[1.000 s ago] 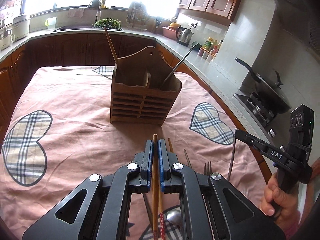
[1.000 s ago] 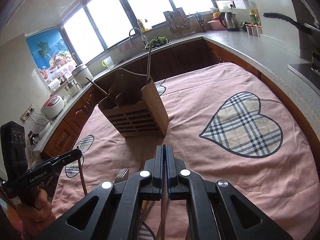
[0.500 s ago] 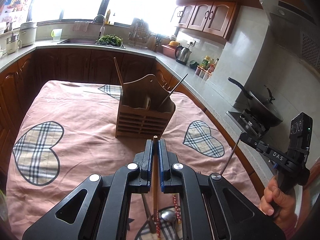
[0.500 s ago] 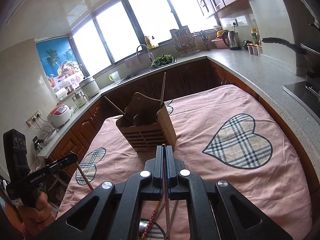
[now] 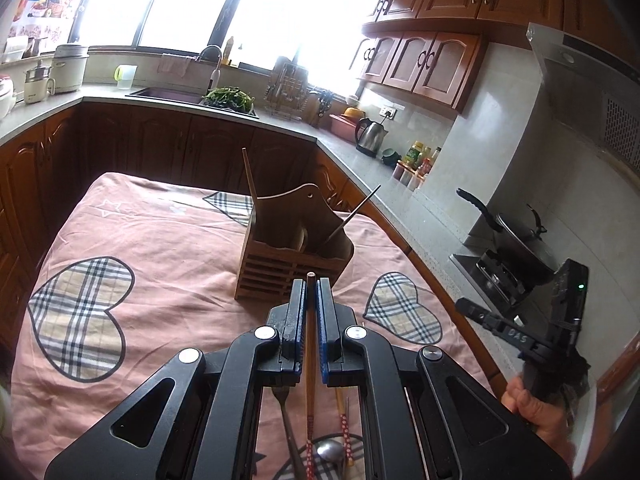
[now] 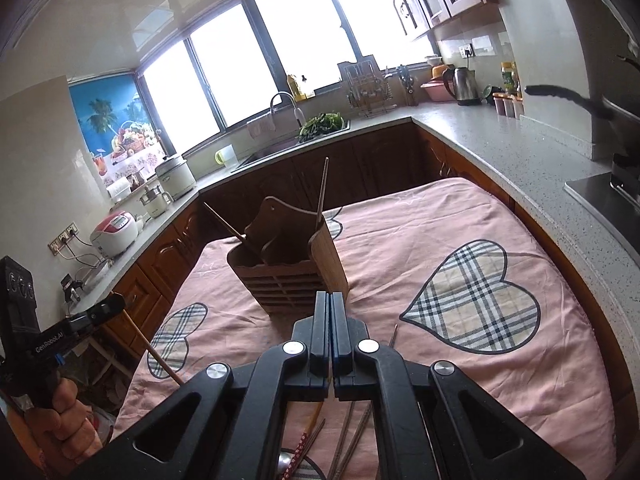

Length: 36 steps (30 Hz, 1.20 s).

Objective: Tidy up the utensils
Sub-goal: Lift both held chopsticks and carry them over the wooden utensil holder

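A wooden utensil holder (image 5: 292, 256) (image 6: 288, 272) stands mid-table with two chopsticks leaning in it. My left gripper (image 5: 311, 284) is shut on a wooden chopstick (image 5: 309, 344), held high above the table in front of the holder; it also shows at the left of the right wrist view (image 6: 104, 308), with the chopstick (image 6: 160, 364) hanging down. My right gripper (image 6: 331, 300) has its jaws pressed together; a thin stick showed between them earlier, now none is visible. It also shows in the left wrist view (image 5: 476, 312). A fork (image 5: 286, 420), spoon (image 5: 330, 450) and patterned chopsticks (image 5: 344, 428) lie on the table below.
The table carries a pink cloth with plaid hearts (image 6: 472, 292). More loose chopsticks (image 6: 352, 436) lie near the front edge. Counters run behind and to the right, with a sink (image 5: 168, 94), kettle (image 5: 372, 136) and a pan on the stove (image 5: 516, 236).
Both grippers have risen well above the table, each camera now looking down on the holder from farther away. The left still holds its chopstick.
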Each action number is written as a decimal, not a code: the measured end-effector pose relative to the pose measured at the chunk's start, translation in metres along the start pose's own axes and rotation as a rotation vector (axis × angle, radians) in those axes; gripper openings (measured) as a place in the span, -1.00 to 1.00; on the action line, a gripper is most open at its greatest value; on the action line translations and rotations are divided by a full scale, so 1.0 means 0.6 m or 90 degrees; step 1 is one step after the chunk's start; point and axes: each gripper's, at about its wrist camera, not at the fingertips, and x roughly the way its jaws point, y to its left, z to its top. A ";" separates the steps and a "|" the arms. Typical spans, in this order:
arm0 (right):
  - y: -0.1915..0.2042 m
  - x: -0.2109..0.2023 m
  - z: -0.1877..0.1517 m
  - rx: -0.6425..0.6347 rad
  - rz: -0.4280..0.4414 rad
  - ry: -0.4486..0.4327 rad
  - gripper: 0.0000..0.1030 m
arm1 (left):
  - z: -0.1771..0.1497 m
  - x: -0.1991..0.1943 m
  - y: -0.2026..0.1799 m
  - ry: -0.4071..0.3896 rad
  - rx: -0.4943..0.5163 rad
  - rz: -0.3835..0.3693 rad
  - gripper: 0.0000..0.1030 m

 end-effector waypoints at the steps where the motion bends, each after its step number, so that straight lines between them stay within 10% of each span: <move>1: -0.008 0.022 -0.004 0.005 -0.015 0.021 -0.75 | 0.000 0.001 0.001 0.001 -0.002 -0.001 -0.92; 16: -0.083 0.295 -0.071 0.001 -0.131 0.211 -0.44 | 0.020 0.005 0.017 -0.003 -0.020 -0.011 -0.92; 21: -0.073 0.299 -0.073 -0.050 -0.169 0.199 -0.88 | 0.023 -0.002 0.020 -0.011 -0.022 -0.012 -0.92; 36: -0.015 0.119 0.006 0.020 -0.011 0.049 -0.93 | 0.028 -0.012 0.024 -0.023 -0.026 -0.016 -0.92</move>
